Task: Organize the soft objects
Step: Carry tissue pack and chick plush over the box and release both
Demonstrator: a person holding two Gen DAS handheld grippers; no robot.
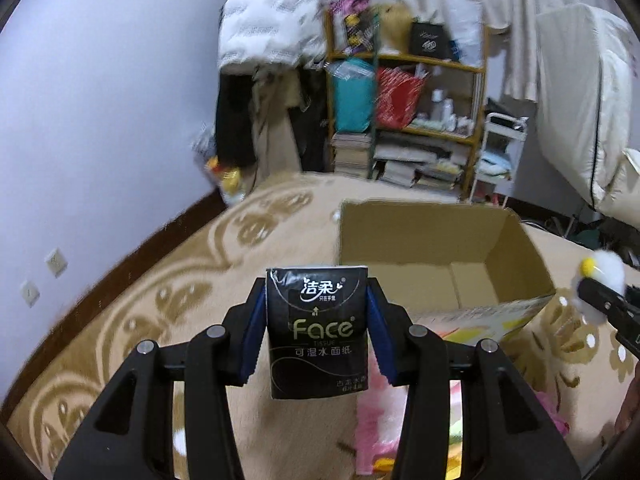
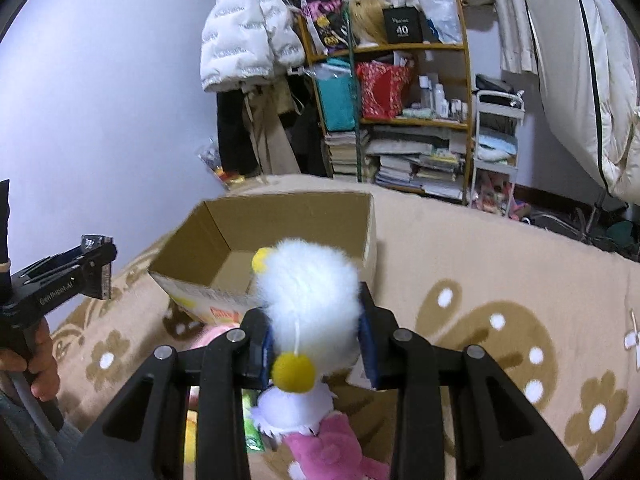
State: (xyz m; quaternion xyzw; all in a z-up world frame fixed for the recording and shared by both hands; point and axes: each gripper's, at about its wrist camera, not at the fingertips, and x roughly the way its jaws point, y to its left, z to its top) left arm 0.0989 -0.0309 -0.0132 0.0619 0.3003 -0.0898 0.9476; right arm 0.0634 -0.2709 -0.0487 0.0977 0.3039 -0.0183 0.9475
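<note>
Black plastic fingers of my left gripper [image 1: 316, 332] are clamped on a dark tissue pack [image 1: 316, 328], the blue pads pressing its two sides so it stands upright between them, lifted clear of the blanket [image 1: 140, 300]. My right gripper [image 2: 316, 344] is squeezed tight around a white fluffy toy [image 2: 308, 300] with yellow pompoms, its pink lower half hanging down below the fingers.

As for progress, I judge we are near the start of the job. The cardboard box [image 1: 424, 240] sits open just beyond both grippers, and the part of its floor I can see is bare; the near corner is hidden by its wall, so I cannot vouch for that bit. Both items are in hand but neither is over the opening yet, so carrying them across and letting go is what remains. More soft things lie on the blanket beneath my grippers, a pink plush [image 1: 376, 420] among them, and they look like later loads.

Both grippers tilt downward and forward, pointing toward the box. From the right view, my left hand [image 2: 38, 364] shows at the far left, wrapped round the handle. The left gripper sits left of the box's near edge, the right gripper near its right side.
</note>
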